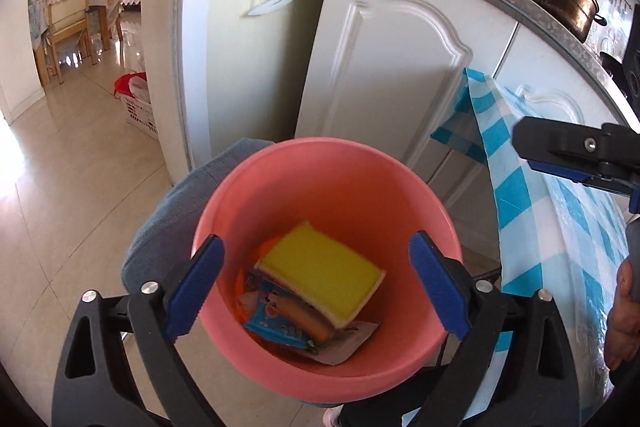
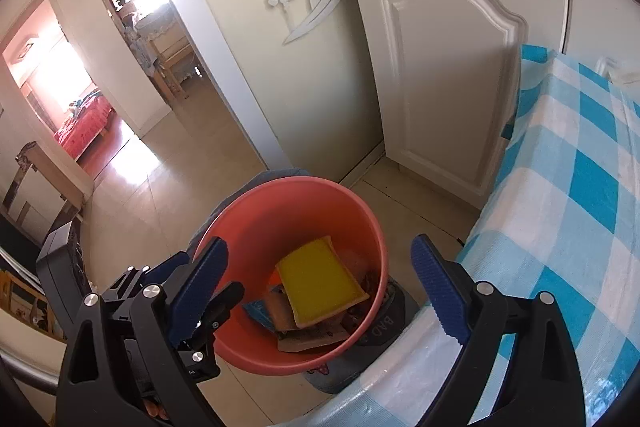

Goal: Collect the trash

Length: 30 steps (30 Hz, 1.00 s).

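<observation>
Your left gripper [image 1: 316, 287] hangs above the pink bucket [image 1: 280, 179], jaws spread wide with nothing between them. The yellow sponge [image 1: 322, 275] lies below it inside the bucket, on top of snack wrappers [image 1: 276, 323] and a paper scrap. Your right gripper [image 2: 320, 291] is likewise wide open and empty, beside the bucket's rim, near the blue-checked tablecloth [image 2: 580, 187].

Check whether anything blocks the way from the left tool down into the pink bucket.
Nothing visible does. The left tool hangs open above the round pink plastic bucket, whose mouth is uncovered; the yellow rectangular sponge already lies inside on wrappers.
</observation>
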Tool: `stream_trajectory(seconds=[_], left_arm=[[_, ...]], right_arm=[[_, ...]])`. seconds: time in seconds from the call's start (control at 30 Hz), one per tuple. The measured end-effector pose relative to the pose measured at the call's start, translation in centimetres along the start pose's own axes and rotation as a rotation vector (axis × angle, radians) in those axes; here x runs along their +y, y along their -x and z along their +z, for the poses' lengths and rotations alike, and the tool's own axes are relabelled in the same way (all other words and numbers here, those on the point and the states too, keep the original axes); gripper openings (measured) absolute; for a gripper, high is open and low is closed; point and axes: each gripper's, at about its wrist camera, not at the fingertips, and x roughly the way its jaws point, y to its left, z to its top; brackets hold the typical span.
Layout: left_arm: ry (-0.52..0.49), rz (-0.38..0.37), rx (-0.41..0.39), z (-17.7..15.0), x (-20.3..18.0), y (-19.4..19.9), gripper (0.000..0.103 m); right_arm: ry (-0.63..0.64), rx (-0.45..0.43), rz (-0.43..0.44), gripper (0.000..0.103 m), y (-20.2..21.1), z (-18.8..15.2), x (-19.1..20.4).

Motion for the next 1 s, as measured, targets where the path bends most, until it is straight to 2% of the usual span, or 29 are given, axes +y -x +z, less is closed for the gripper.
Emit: stream_trajectory(seconds=[0.17, 0.4, 0.53, 0.63, 0.73, 1.0], left_arm=[[-0.019, 0.057, -0.047, 0.5, -0.3, 1.3, 0.098], [0.038, 0.023, -0.060, 0.8, 0.6, 2.8, 0.099], [-0.012, 0.091, -0.086, 1.2, -0.6, 4.1, 0.099], [-0.052, 0.107, -0.113, 1.4, -2.0, 5.4, 0.099], [-0.074, 0.085, -0.137, 1.6, -3.2, 6.7, 0.099], [-0.122, -0.057, -0.166, 2.1, -7.9, 10.0, 0.099]], right_arm=[[-0.027, -0.028, -0.028, 0.092, 1.7, -0.3, -1.1], [-0.027, -0.053, -0.096, 0.093, 4.0, -1.6, -2.2], [-0.036, -0.081, -0.131, 0.093, 5.9, -2.4, -3.1], [-0.061, -0.109, -0.155, 0.093, 7.5, -2.8, -4.1], [-0.096, -0.141, -0.180, 0.093, 9.5, -3.3, -5.4], [-0.136, -0.267, -0.319, 0.093, 17.1, -5.7, -7.9]])
